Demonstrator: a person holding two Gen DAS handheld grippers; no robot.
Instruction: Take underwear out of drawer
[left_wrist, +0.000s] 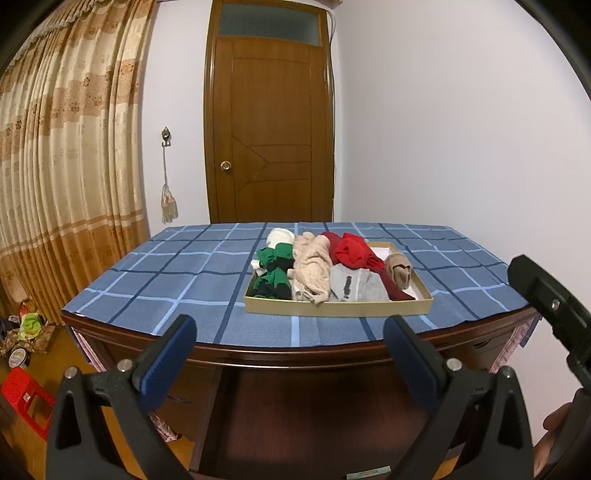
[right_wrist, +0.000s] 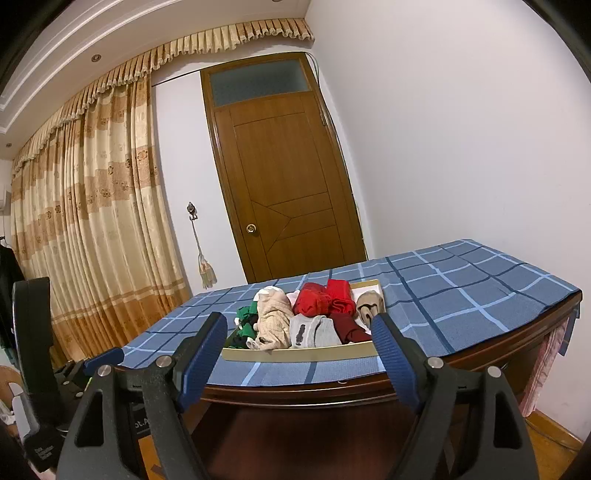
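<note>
Only the left wrist view shows the floor clutter at the left, a red plastic stool (left_wrist: 26, 400) among it, and part of the right hand-held gripper (left_wrist: 554, 314) at its right edge. The right wrist view alone shows the ceiling and the curtain's pleated top. Both views show the shallow tan drawer (left_wrist: 338, 307) lying on the blue checked cloth of the surface (left_wrist: 177, 280), right of the middle and close to the near edge, piled with underwear (left_wrist: 314, 269) in green, beige, grey and red. Cloth lies bare all around it, widest at the left. The left hand-held gripper (left_wrist: 290, 326) and the right one (right_wrist: 299, 325) both stand with fingers apart, holding nothing, short of the near edge.
</note>
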